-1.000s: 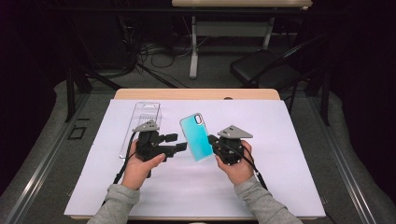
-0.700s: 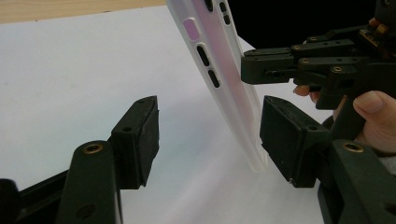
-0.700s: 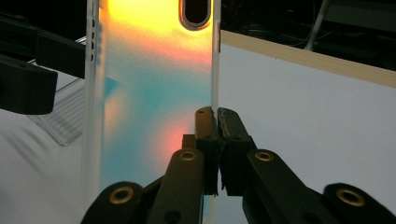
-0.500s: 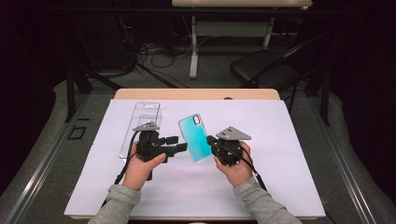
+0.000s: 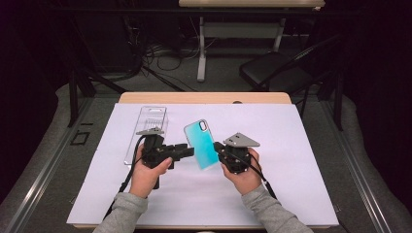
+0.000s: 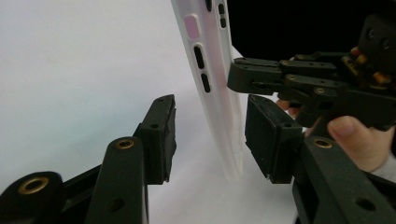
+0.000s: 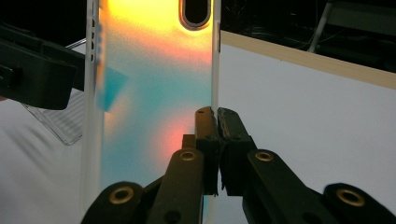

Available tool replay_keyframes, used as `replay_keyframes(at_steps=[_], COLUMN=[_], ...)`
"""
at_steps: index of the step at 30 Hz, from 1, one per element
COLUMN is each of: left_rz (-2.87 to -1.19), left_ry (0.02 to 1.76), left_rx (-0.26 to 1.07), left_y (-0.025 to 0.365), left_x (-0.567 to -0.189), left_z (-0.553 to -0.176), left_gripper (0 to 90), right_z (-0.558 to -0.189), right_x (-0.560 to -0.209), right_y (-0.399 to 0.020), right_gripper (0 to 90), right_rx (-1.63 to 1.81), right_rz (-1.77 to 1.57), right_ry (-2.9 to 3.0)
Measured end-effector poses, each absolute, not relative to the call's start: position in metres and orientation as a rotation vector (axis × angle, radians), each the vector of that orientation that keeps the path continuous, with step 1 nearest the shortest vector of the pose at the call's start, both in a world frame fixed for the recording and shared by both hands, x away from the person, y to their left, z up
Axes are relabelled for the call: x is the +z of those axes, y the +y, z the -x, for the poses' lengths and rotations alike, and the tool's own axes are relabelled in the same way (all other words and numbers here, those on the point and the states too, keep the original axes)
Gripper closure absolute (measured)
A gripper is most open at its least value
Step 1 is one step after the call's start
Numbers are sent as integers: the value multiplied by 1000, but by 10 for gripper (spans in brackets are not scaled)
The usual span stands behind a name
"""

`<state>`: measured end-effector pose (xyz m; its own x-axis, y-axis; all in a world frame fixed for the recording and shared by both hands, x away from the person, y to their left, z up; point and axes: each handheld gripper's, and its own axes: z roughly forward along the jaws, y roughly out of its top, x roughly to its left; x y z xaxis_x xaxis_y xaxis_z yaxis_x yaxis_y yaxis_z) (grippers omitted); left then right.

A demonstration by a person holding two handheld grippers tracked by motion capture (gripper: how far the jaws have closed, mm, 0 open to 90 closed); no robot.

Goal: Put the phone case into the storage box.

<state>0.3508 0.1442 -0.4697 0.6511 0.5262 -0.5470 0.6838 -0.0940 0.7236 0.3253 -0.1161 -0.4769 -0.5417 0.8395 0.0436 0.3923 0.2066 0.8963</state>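
Between both grippers: phone case [image 5: 201, 143], raised above desk [image 5: 301, 145].
Clamped by right gripper [image 5: 217, 152] on one edge; left gripper [image 5: 190, 151] closing around opposite edge, pads not yet touching.

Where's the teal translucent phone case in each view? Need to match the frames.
High view: teal translucent phone case at table centre, tilted, between the two grippers.
Left gripper view: seen edge-on as a whitish strip, upper centre, between the open jaws.
Right gripper view: fills the upper left; the jaws pinch its right edge.
Shared landmark: the white table cover.
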Motion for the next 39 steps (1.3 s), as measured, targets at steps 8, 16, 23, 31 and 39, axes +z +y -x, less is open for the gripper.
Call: replay_keyframes(at_steps=[8,16,23,31,39], left_rz=[-1761,-1743,-1740,-1735,-1724], left_ry=[1012,1030,1031,1038,1054], left_rx=[-183,-223,-226,-240,-252], left_y=[142,141,141,140,141], left_x=[-472,-473,-473,-474,-475], left_z=[-350,-348,-348,-348,-349], left_gripper=[599,649,683,715,769], right_z=[-325,-324,-323,-323,-323], right_x=[-478,-478,-478,-479,-479], right_y=[-115,-114,-113,-113,-112], right_gripper=[877,877,877,877,878], right_rx=[1301,1298,1300,1303,1300], right_rz=[-1132,-1133,-1129,-1124,-1117], right_ry=[2023,2028,2029,2027,2030])
